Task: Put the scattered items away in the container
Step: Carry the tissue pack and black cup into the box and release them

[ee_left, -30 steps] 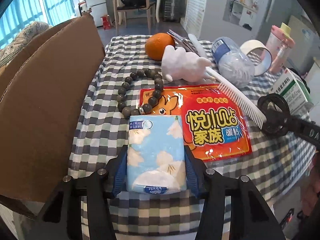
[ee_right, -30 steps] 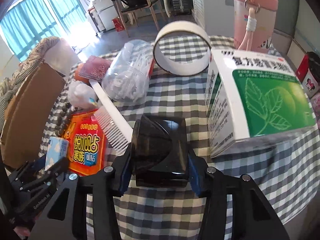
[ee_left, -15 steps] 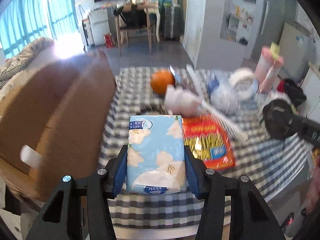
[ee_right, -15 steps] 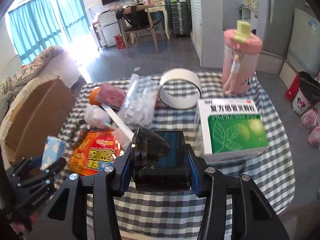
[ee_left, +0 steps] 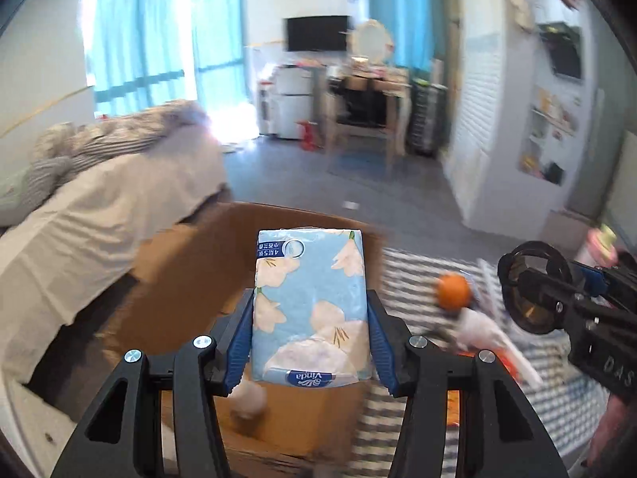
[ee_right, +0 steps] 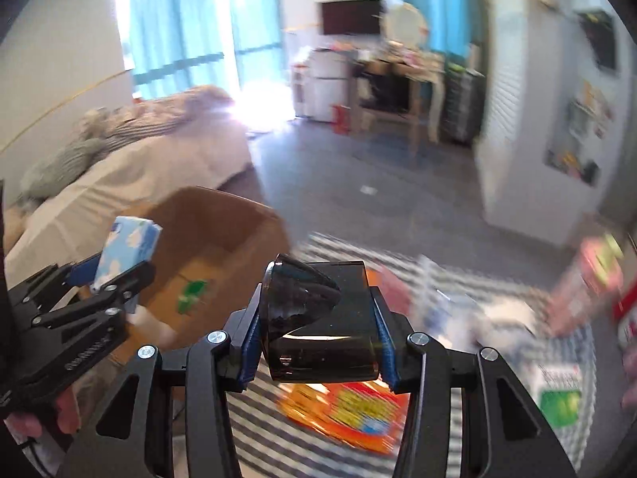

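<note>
Left wrist view shows the left hand-held gripper (ee_left: 310, 342) holding a pack of tissues (ee_left: 310, 302), light blue with pale flowers, with both blue pads pressed on its long sides. The pack is in the air above the open cardboard box (ee_left: 191, 279), whose brown walls and inner floor show behind and under it. A small pale round thing (ee_left: 249, 398) lies on the floor of the box; it is too blurred to name. To the right, the counter (ee_left: 414, 279) with its checked cloth carries an orange (ee_left: 454, 290) and a white soft thing (ee_left: 485, 330) just below it.

From the right wrist view, the right hand-held gripper (ee_right: 318, 342) is closed on a black glossy box (ee_right: 322, 318), the pads tight against its two sides. It is lifted above the counter, over an orange packet (ee_right: 350, 414) that lies flat on the cloth. A green and white carton (ee_right: 561, 394) stands near the right edge, blurred. On the left of this view the cardboard box stands open beside the counter, with something green (ee_right: 191, 292) on its floor, and the tissue pack is over its near edge.
</note>
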